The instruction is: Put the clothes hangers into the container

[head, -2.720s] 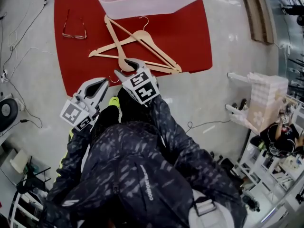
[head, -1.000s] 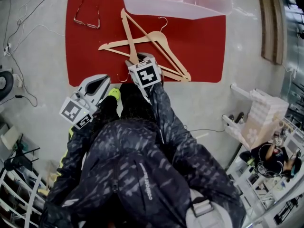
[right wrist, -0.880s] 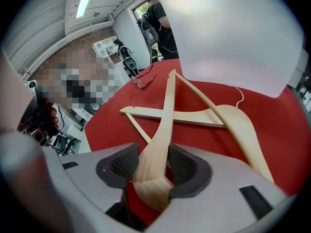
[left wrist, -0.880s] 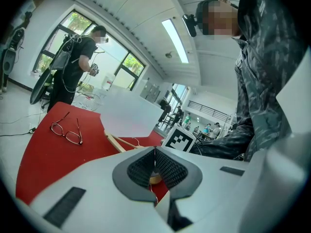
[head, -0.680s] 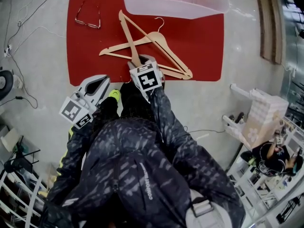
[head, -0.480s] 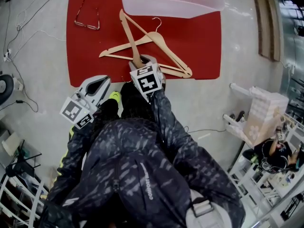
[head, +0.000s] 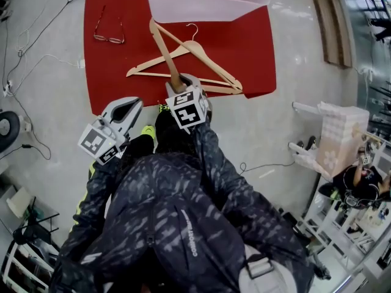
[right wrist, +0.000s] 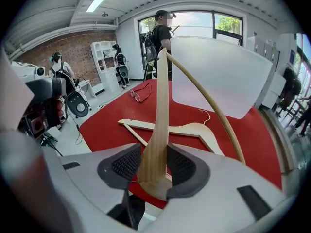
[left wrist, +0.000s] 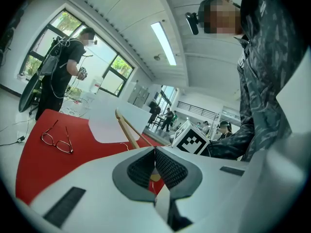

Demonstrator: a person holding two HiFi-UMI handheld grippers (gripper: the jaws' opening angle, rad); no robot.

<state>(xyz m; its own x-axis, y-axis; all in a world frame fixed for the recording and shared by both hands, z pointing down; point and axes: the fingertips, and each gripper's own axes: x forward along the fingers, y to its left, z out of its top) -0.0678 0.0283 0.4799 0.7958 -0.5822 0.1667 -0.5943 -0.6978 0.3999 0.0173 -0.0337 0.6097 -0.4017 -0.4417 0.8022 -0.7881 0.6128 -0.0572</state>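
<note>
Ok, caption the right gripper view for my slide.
Right gripper, jaws just closing onto a wooden hanger; second hanger lies on red mat.

Open-plan lab: floor cables (head: 55, 56), shelving (right wrist: 103, 57).

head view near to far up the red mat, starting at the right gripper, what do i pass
right gripper → glasses → container; the held hanger and the flat hanger crossing it span that stretch, so left out

Head view looks steeply down; both gripper views skim the shared red mat (head: 244, 47).
</note>
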